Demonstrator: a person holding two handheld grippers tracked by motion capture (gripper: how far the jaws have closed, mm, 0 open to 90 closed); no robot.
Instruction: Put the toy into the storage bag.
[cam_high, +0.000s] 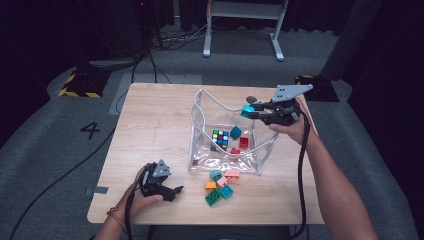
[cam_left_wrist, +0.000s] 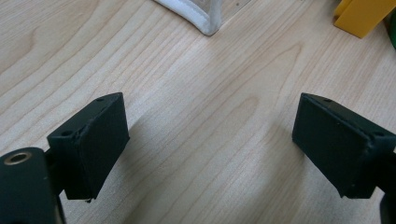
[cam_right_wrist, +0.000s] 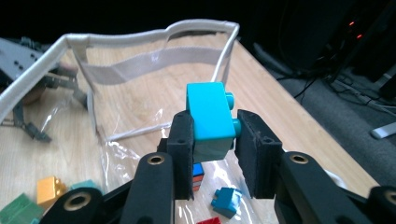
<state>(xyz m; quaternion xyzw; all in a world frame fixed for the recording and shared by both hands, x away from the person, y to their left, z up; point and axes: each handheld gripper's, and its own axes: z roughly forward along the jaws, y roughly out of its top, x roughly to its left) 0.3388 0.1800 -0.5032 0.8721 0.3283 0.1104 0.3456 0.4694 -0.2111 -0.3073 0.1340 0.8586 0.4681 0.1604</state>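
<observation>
A clear plastic pouch (cam_high: 200, 107) with a white rim stands open in the middle of the wooden table. Over its far right corner my right gripper (cam_high: 251, 111) is shut on a cyan brick (cam_high: 247, 111). In the right gripper view the cyan brick (cam_right_wrist: 210, 116) sits upright between the two pads of the right gripper (cam_right_wrist: 215, 140), studs facing right, above the pouch's rim (cam_right_wrist: 154, 32). A colour cube (cam_high: 220, 138), a teal brick (cam_high: 235, 132) and a red brick (cam_high: 244, 142) lie inside the pouch. My left gripper (cam_high: 175, 191) rests open on the table at the near left, and nothing is between the pads of the left gripper (cam_left_wrist: 210, 135).
Several loose bricks (cam_high: 220, 186), among them green, orange, pink and teal ones, lie on the table just in front of the pouch. A yellow brick (cam_left_wrist: 362, 16) and the pouch's corner (cam_left_wrist: 201, 18) lie beyond the left jaws. Cables and a white stand are on the floor behind the table.
</observation>
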